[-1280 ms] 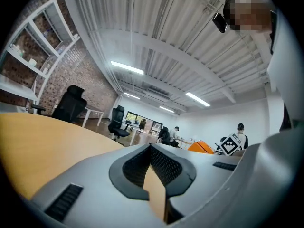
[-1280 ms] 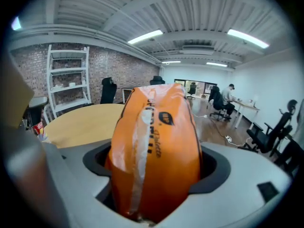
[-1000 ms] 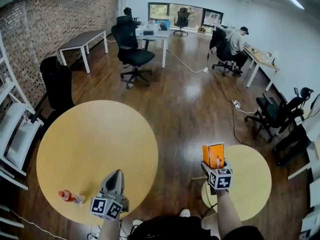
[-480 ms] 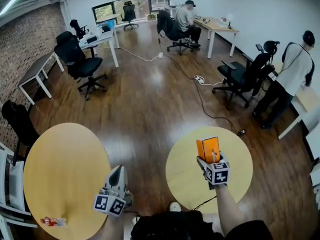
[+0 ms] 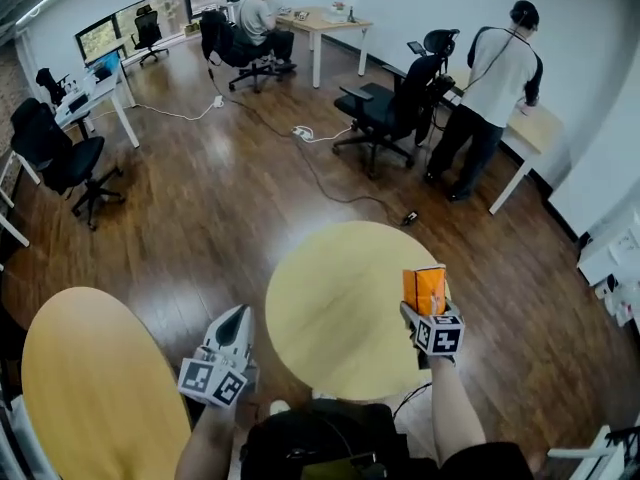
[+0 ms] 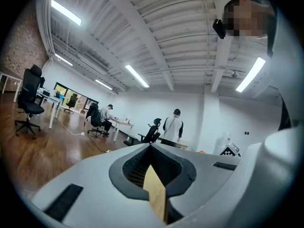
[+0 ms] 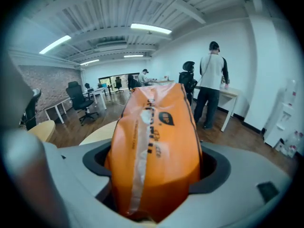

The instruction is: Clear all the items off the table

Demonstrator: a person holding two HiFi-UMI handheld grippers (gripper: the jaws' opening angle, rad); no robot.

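An orange snack bag (image 5: 425, 288) stands upright in my right gripper (image 5: 426, 314), which is shut on its lower part. It is held above the right side of a small round yellow table (image 5: 335, 308). In the right gripper view the orange snack bag (image 7: 154, 141) fills the space between the jaws of the right gripper (image 7: 156, 179). My left gripper (image 5: 233, 320) is shut with nothing held, hovering off that table's left edge over the floor. In the left gripper view the left gripper (image 6: 151, 148) points into the room with its jaws together.
A larger round yellow table (image 5: 95, 388) lies at the lower left. A person (image 5: 497, 73) stands by a desk (image 5: 535, 128) at the back right. Black office chairs (image 5: 392, 108) and floor cables (image 5: 320, 173) are beyond the small table. Another person (image 5: 262, 13) sits at a far desk.
The head view has swung right: the large table and its bottle slid off to the left, and the small round table now lies under both grippers. Both grips are unchanged.
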